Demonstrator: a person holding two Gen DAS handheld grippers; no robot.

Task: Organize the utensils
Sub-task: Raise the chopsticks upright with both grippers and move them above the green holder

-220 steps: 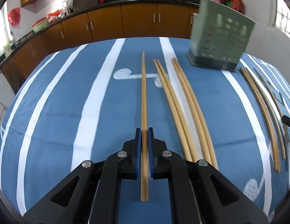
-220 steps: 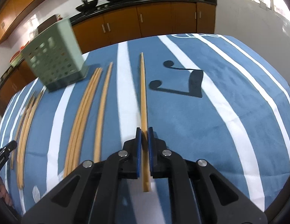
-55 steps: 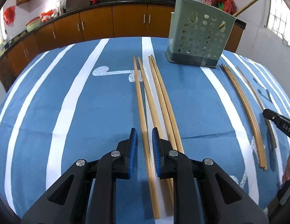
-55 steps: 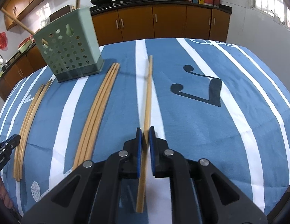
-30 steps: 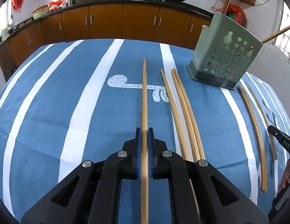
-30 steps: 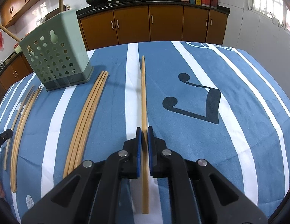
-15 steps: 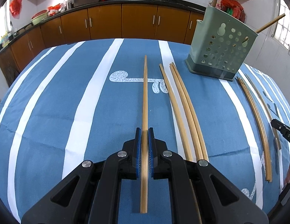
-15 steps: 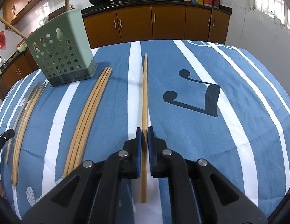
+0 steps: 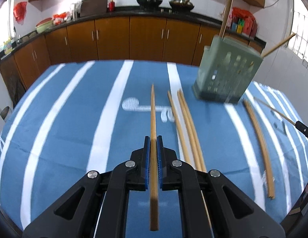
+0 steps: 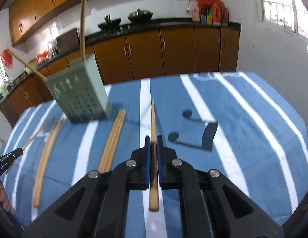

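Bamboo chopstick [image 9: 153,123] sitting clamped in left gripper [image 9: 153,144] — right gripper [image 10: 153,144] pinching another chopstick [image 10: 153,127], both lifted over blue striped cloth [image 9: 74,119]; green holder [image 9: 225,75] standing beyond loose chopsticks [image 9: 186,123].

The surface [image 9: 60,123] wore a blue cloth with white stripes and music-note prints. A green perforated utensil holder [image 9: 225,75] stood on it, ahead and to the right of the left fingers [image 9: 147,154]. Three loose chopsticks [image 9: 185,123] lay just right of those fingers, nearly parallel. Another bundle of chopsticks [image 9: 261,144] lay farther right, past a white stripe. From the right fingers [image 10: 159,154], the holder stood ahead-left, with both bundles to their left.
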